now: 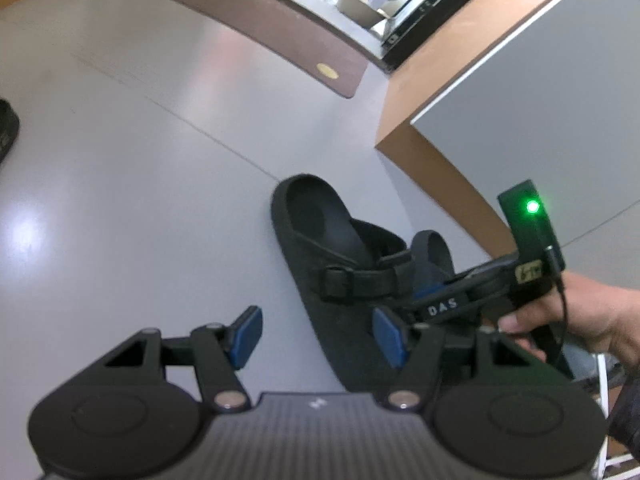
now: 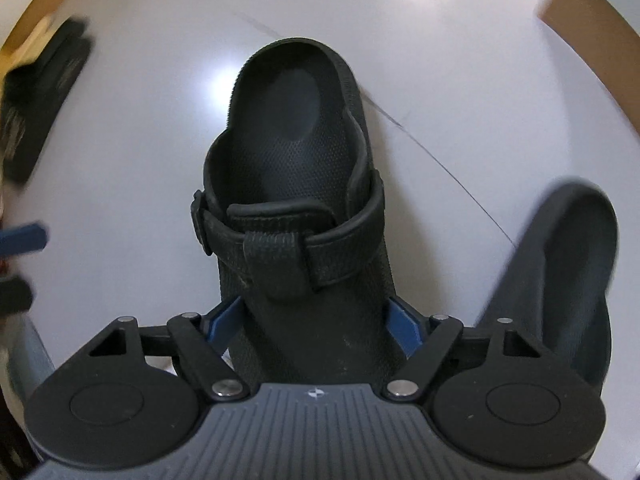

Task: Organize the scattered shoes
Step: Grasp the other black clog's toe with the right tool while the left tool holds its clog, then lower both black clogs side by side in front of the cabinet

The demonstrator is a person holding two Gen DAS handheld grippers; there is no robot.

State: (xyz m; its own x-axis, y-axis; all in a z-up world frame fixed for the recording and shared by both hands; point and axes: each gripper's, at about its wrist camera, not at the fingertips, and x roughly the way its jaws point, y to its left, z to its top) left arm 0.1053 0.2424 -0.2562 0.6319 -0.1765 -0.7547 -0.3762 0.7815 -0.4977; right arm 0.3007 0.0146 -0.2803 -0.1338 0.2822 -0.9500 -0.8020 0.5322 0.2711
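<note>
Black sandal: lies flat on the pale grey floor, sole down, open heel end pointing away from the right wrist camera, strap with buckle fastened across the middle. Its front part sits between the two blue pads of the right tongs.

Right tongs: held from above, pointing steeply down at the sandal. One pad stands at each flank of the shoe, close against it; whether they press on it cannot be told, so the grip is not confirmed. From the left wrist view these tongs reach in from the right, carried by a hand, with a green light lit on the body.

Second dark shoe: just beside the sandal, on its right in the right wrist view, tilted and blurred.

Left tongs: released, pads wide apart, nothing between them, hovering above the floor near the sandal's toe end.

Surroundings: brown mat well apart on the floor; wood-edged cabinet beside the sandal; another dark shoe at the far left edge.
</note>
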